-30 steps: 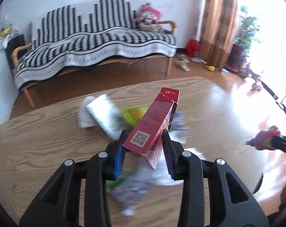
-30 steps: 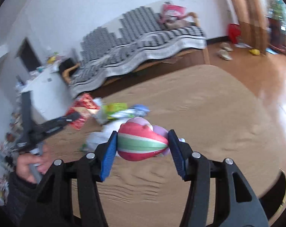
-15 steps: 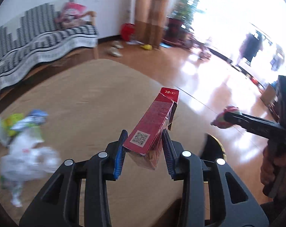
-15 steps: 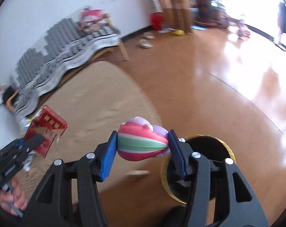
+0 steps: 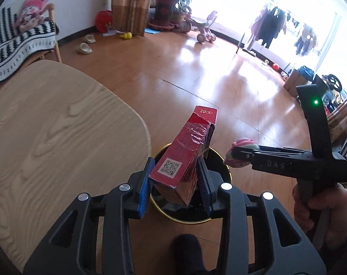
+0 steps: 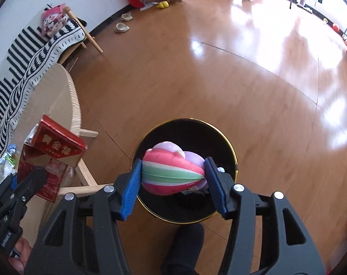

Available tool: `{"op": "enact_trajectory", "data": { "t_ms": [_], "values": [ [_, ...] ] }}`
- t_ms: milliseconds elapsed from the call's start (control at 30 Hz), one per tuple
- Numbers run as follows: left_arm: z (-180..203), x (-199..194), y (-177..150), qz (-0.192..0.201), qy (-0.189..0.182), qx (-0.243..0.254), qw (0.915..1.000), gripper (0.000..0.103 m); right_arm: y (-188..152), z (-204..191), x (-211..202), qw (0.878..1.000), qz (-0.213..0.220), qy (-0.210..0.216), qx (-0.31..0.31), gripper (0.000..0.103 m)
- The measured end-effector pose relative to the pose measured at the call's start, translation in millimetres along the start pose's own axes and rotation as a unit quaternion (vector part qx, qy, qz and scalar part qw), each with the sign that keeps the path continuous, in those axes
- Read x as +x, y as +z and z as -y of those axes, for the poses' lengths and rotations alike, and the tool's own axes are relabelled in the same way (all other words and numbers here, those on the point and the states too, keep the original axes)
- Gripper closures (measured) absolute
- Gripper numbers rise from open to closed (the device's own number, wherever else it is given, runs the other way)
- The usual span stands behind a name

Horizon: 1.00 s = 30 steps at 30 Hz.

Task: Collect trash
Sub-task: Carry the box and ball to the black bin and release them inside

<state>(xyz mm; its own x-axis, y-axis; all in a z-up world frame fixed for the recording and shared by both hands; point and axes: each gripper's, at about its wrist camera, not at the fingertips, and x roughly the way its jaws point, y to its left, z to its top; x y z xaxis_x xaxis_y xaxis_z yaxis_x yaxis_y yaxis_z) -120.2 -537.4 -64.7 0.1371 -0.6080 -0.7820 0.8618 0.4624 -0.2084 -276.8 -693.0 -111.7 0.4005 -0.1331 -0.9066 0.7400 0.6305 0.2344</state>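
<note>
My left gripper point(image 5: 175, 183) is shut on a red carton box point(image 5: 184, 155) with a QR code and holds it over the black, gold-rimmed trash bin point(image 5: 221, 160) on the floor. My right gripper point(image 6: 173, 181) is shut on a pink, green and purple striped soft toy point(image 6: 171, 174) and holds it above the same bin point(image 6: 187, 130). In the left wrist view the right gripper point(image 5: 233, 155) comes in from the right with the toy point(image 5: 243, 143). In the right wrist view the left gripper point(image 6: 24, 181) holds the box point(image 6: 51, 151) at the left.
The wooden table point(image 5: 47, 123) lies to the left of the bin; its edge and leg point(image 6: 81, 169) show in the right wrist view. More wrappers point(image 6: 8, 158) lie on the table. A striped sofa point(image 6: 31, 50) stands behind. My foot point(image 6: 184, 245) is beside the bin.
Both grippers have swung right, away from the table and its trash pile, and now hang over the floor bin. Each keeps its hold on its object.
</note>
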Motion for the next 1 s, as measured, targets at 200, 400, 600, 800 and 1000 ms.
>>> {"op": "enact_trajectory", "data": {
  "t_ms": [200, 400, 600, 800, 1000],
  "values": [
    [5.2, 19.9, 1.9, -0.012, -0.001, 0.002, 0.9999, 0.067, 3.0, -2.8, 0.5, 1.0, 0.001, 0.006, 0.0, 0.046],
    [-3.1, 27.9, 5.3, -0.017, -0.001, -0.003, 0.9998, 0.067, 4.3, -3.6, -4.4, 1.0, 0.01, 0.009, 0.003, 0.03],
    [1.3, 34.3, 3.7, -0.022, -0.008, -0.005, 0.9997, 0.067, 12.7, 1.8, -10.5, 1.0, 0.025, 0.005, 0.017, 0.028],
    [6.4, 48.9, 2.9, -0.029, -0.024, 0.001, 0.9993, 0.067, 13.7, 14.7, -20.9, 0.998, 0.048, -0.007, 0.044, 0.027],
    [10.4, 60.1, 3.8, -0.02, -0.041, -0.005, 0.999, 0.048, 14.2, 26.4, -31.7, 0.995, 0.072, -0.011, 0.073, 0.026]
  ]
}}
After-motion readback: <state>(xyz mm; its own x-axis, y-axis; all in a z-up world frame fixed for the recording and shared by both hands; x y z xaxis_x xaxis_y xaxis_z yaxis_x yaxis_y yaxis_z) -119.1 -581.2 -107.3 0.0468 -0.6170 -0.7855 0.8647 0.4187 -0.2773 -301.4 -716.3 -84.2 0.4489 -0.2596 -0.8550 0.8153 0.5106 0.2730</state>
